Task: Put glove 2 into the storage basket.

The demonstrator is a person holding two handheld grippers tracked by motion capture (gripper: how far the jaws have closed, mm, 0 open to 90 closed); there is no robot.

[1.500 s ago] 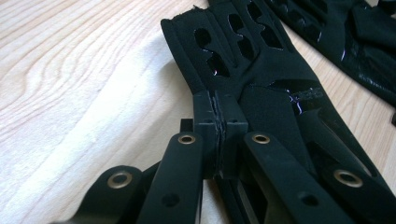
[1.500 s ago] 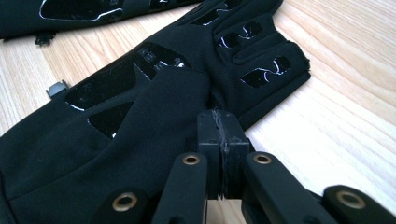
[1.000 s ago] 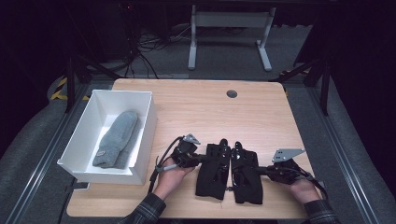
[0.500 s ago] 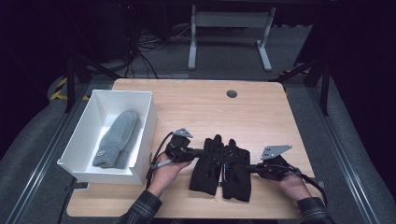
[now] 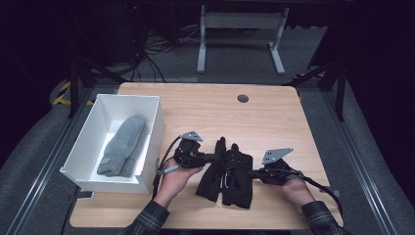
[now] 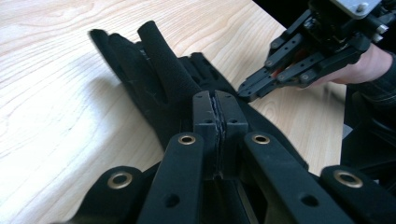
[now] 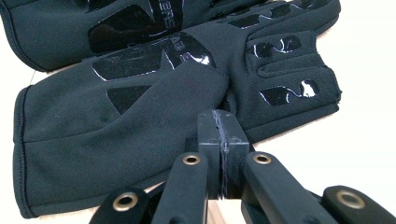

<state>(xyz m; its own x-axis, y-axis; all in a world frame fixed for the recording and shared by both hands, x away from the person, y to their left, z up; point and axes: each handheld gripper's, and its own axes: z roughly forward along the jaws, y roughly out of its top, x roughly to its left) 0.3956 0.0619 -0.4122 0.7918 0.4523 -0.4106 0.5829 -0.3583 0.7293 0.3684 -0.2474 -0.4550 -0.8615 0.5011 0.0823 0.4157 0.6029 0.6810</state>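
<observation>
white bin [image 5: 93, 128] (grey mittens [image 5: 122, 146] inside) sits left of black gloves [image 5: 226, 172].

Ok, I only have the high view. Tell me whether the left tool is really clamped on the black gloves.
Observer: In the left gripper view the left tool has its jaws pressed together, low against the black gloves. Whether fabric is pinched I cannot tell.
Operator: Now check the right tool.
Observer: In the right gripper view the right tool is also shut, at the edge of the near glove; a pinch is not clear there either.
Operator: Describe the glove surface.
Observer: Up close, glossy black grip patches and some raised lettering show on the upturned side.
</observation>
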